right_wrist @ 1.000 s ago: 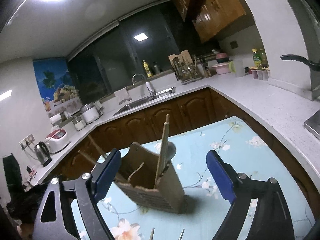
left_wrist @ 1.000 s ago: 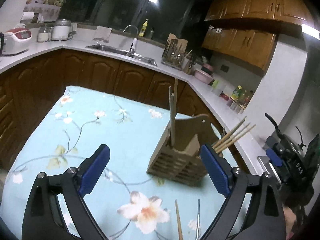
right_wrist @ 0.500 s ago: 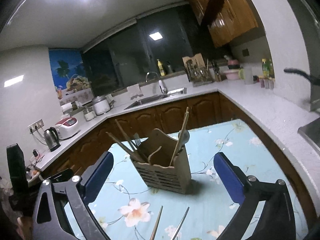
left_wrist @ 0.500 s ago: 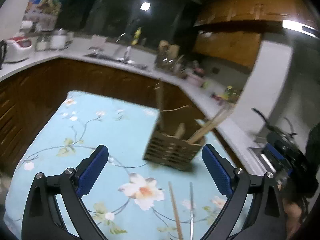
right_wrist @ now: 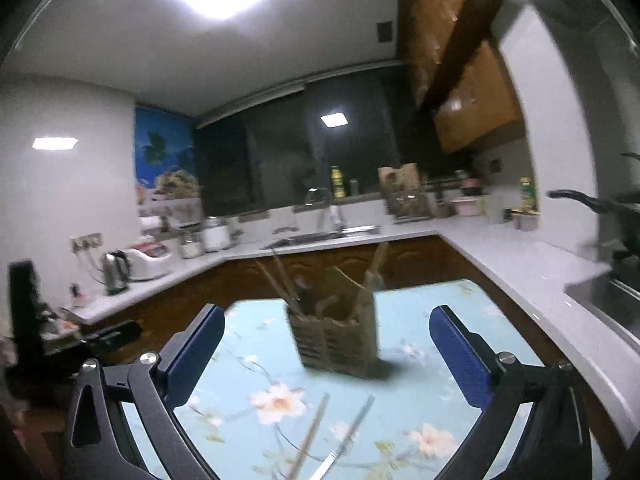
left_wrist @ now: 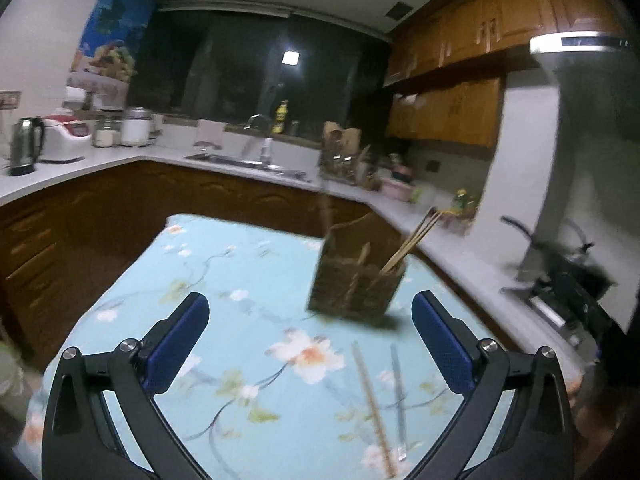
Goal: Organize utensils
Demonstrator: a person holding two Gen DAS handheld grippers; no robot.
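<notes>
**Q:** Left wrist view looks pretty smeared, what can you actually make out?

**A:** Yeah, it's blurry. The left gripper (left_wrist: 310, 342) has its blue pads spread wide with nothing between them, hanging over the floral tablecloth (left_wrist: 224, 264). The wooden utensil holder (left_wrist: 356, 284) stands on the cloth ahead of it, chopsticks (left_wrist: 412, 238) leaning out of its right side. A wooden chopstick (left_wrist: 372, 404) and a metal utensil (left_wrist: 398, 396) lie flat on the cloth, side by side, nearer the camera than the holder.

**Q:** And the other side?

**A:** Same deal. The right gripper (right_wrist: 326, 354) is wide open and holding nothing, with the holder (right_wrist: 336, 332) framed between its pads but well beyond them. Both loose pieces (right_wrist: 310, 434) (right_wrist: 346, 438) sit near the bottom edge. Can't tell whether the metal one is a fork or a knife.
</notes>
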